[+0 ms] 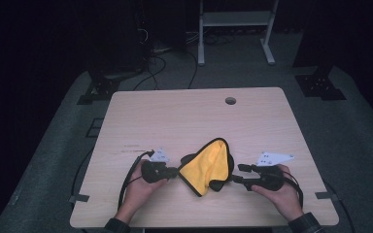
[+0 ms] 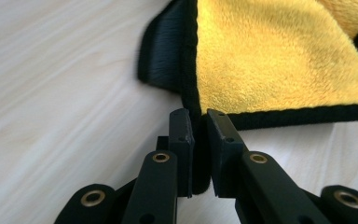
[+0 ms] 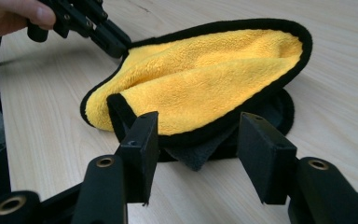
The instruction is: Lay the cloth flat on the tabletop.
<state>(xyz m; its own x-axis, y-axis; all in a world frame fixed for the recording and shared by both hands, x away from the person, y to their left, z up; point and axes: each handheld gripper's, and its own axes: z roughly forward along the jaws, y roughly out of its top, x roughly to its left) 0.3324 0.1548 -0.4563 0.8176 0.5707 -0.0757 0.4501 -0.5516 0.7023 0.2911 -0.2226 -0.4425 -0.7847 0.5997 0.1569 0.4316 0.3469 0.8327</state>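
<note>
Desk (image 1: 141,121) of pale wood, seen from above, with a yellow cloth (image 1: 205,165) bound in a black hem lying folded near the front edge, between 2 hand-held grippers. Left: the left gripper (image 1: 177,171) meets the cloth's left corner; in the left gripper view its jaws are closed on the black hem (image 2: 200,140), which is pinched between the pads, so this corner is held. Centre: the cloth humps up into a loose arch, yellow pile outward, with a darker underside (image 3: 200,156) showing beneath; the right gripper view shows the same fold (image 3: 191,88) bulging toward the camera. Right: the right gripper (image 1: 237,174) lies just beside the cloth's right edge, jaws apart; in its own view the pads straddle the hem without pressing on it, so nothing is gripped there.

Handling, as judged: the cloth looks light, soft and limp, likely to sag and drape from any single hold, with no fragility. The stitched hem appears the firmest place to take hold; the plush middle would probably bunch and slip. A second hold on the right-hand hem would let the cloth be spread or folded.
</note>
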